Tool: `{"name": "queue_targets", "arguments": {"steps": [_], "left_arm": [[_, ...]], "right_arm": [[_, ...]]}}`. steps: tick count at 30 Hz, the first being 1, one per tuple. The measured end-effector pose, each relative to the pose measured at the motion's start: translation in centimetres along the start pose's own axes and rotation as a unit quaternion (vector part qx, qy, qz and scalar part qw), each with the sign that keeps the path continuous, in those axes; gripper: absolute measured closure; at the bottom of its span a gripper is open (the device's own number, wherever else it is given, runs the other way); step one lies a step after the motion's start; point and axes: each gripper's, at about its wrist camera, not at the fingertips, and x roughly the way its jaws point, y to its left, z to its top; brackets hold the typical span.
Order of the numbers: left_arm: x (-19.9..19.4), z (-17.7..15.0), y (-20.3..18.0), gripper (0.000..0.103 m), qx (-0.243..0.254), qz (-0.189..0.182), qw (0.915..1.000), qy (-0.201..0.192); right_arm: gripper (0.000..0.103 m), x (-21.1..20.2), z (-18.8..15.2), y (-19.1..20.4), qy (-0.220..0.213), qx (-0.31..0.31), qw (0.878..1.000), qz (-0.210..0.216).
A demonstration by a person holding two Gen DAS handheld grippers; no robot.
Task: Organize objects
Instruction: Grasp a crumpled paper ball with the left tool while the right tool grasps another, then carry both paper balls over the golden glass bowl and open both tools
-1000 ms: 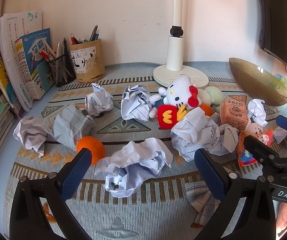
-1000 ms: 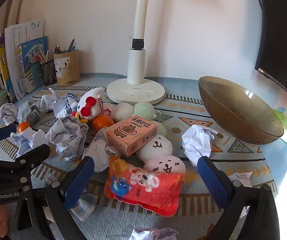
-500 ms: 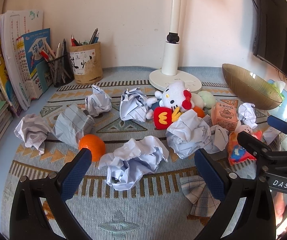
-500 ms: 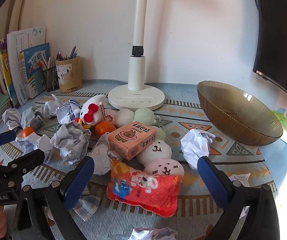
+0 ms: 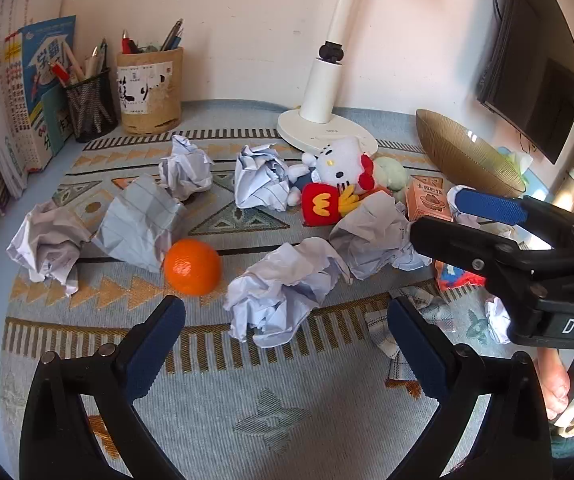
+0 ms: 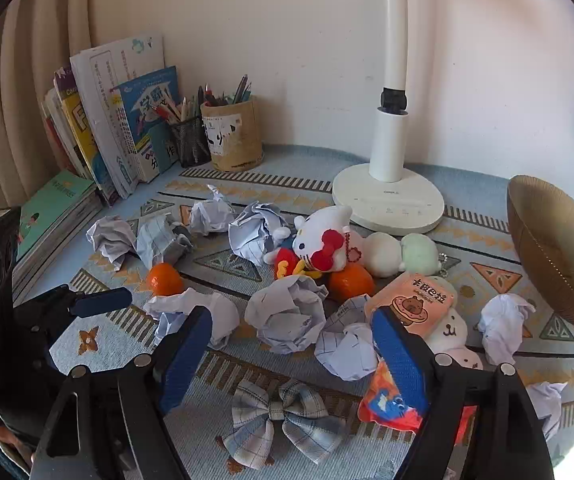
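Several crumpled paper balls, two oranges, plush toys and snacks lie scattered on a patterned mat. My left gripper is open, and a paper ball lies just ahead of its tips, untouched. An orange sits to that ball's left. My right gripper has its jaws closing with nothing pressed between them. Another paper ball lies just beyond its tips. A white cat plush, an orange and an orange snack box sit behind that ball. A plaid bow lies under the right gripper.
A brown ribbed bowl leans at the right. The white lamp base stands at the back. Two pen holders and upright books line the back left. A red snack packet lies beside the right finger.
The right wrist view has swung left, from the red packet to the paper balls, and its jaws have narrowed. In the left view the right gripper has come closer, and the scene has shifted slightly.
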Motion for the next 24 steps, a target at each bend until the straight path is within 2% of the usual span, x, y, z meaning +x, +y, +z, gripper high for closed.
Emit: {"name": "queue_targets", "arguments": {"steps": [2, 3, 5, 7, 9, 13, 16, 18, 20, 22, 24], "left_arm": [[1.6, 0.4, -0.6, 0.016, 0.004, 0.011, 0.9996, 0.025], [2.3, 0.5, -0.6, 0.026, -0.001, 0.007, 0.9993, 0.036], [3.2, 0.8, -0.2, 0.034, -0.019, 0.003, 0.9987, 0.047], [3.5, 0.8, 0.3, 0.051, -0.033, -0.003, 0.9982, 0.050], [3.2, 0.7, 0.3, 0.060, -0.030, -0.008, 0.9986, 0.043], [1.6, 0.7, -0.7, 0.063, -0.015, -0.006, 0.9997, 0.021], [0.2, 1.4, -1.8, 0.064, -0.009, -0.012, 0.9999, 0.000], [-1.1, 2.3, -2.7, 0.064, -0.007, -0.023, 0.9995, -0.019], [-2.3, 4.0, -4.5, 0.064, 0.004, -0.032, 0.9987, -0.041], [-2.9, 6.5, -7.1, 0.064, 0.022, -0.048, 0.9967, -0.062], [-2.7, 9.4, -10.5, 0.064, 0.044, -0.072, 0.9935, -0.076]], "right_arm": [[0.027, 2.0, 0.3, -0.3, 0.029, 0.008, 1.000, 0.001], [0.029, 2.9, 0.3, -0.4, 0.042, 0.011, 0.999, -0.003], [0.053, 4.0, 0.2, -0.8, 0.054, 0.014, 0.998, 0.004], [0.055, 3.7, 0.1, -1.3, 0.045, 0.023, 0.998, 0.023], [0.055, 2.6, 0.0, -2.1, 0.032, 0.038, 0.998, 0.046], [0.055, -1.0, -0.6, -4.6, -0.008, 0.072, 0.995, 0.070], [0.055, -4.3, -1.7, -7.6, -0.038, 0.098, 0.992, 0.066], [0.055, -7.2, -2.3, -10.1, -0.069, 0.115, 0.990, 0.042], [0.055, -10.2, -2.4, -12.7, -0.110, 0.124, 0.986, -0.018], [0.055, -12.9, -1.9, -15.7, -0.143, 0.140, 0.975, -0.093], [0.055, -14.5, -1.0, -19.3, -0.158, 0.168, 0.964, -0.134]]}}
